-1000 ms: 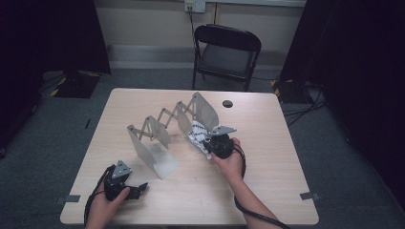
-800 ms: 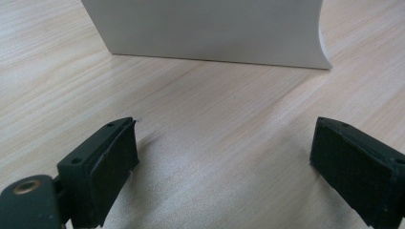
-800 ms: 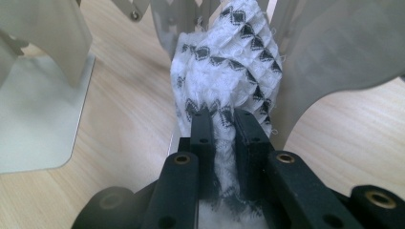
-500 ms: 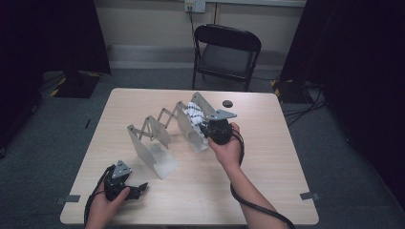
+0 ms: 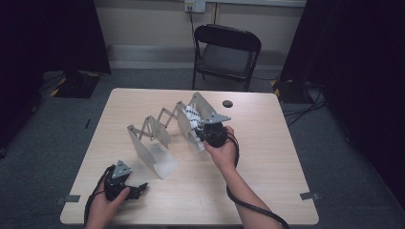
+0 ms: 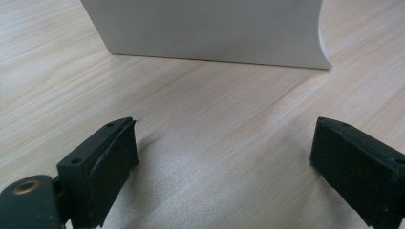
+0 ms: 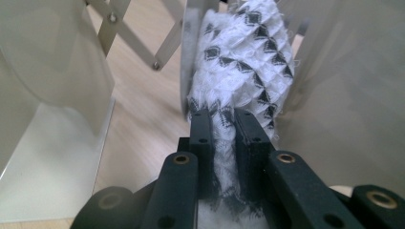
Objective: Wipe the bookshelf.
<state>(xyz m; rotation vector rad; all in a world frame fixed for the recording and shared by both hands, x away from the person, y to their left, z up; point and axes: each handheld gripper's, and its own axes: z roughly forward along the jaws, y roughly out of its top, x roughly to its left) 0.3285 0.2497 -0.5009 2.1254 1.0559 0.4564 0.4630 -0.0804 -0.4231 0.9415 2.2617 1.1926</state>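
The cloth (image 7: 243, 62), white with black diamonds, sits between two upright panels of the folding rack (image 5: 157, 131) near the middle of the tabletop (image 5: 267, 157). The right claw (image 7: 223, 125) is clamped on it. The left claw (image 6: 224, 157) rests apart, jaws wide, holding nothing.

1. One bench (image 5: 267, 191).
2. One expanding rack (image 5: 162, 131) with three white panels.
3. One white cloth with black diamonds (image 7: 243, 62).
4. Two grippers: left gripper (image 5: 138, 190), right gripper (image 5: 199, 131).
5. One folding chair (image 5: 224, 52).
6. One small black disc (image 5: 227, 103).
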